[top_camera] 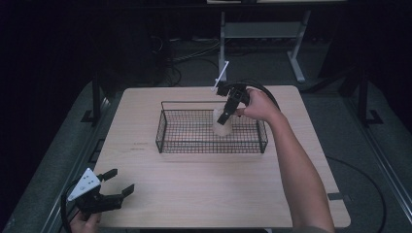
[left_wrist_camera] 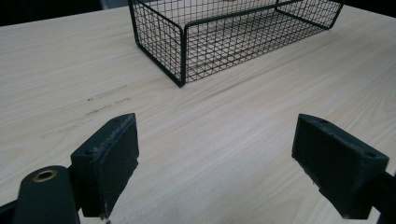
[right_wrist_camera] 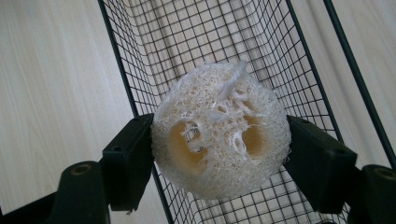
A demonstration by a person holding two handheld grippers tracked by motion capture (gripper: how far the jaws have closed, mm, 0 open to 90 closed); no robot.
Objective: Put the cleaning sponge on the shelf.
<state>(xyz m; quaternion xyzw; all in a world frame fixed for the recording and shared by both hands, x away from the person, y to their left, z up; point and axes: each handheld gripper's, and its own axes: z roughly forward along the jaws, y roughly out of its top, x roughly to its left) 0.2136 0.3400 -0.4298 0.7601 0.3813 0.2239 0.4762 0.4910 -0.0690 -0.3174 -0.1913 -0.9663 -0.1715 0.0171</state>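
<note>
Progress: the right gripper (top_camera: 224,118) clamps the loofah (right_wrist_camera: 219,130) over the wire basket (top_camera: 164,127); judged nearly placed, release still to come.
Left gripper (top_camera: 116,182): jaws wide, empty, near the table's (top_camera: 194,194) front edge.
Views: the right gripper view reveals the loofah's holes; the high view gives its place, toward the basket's right.

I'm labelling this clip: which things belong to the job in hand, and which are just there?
In the job:
right gripper, shut on the loofah sponge
wire basket, under the sponge

Just there:
left gripper, open and idle at the table's near corner
table
</note>
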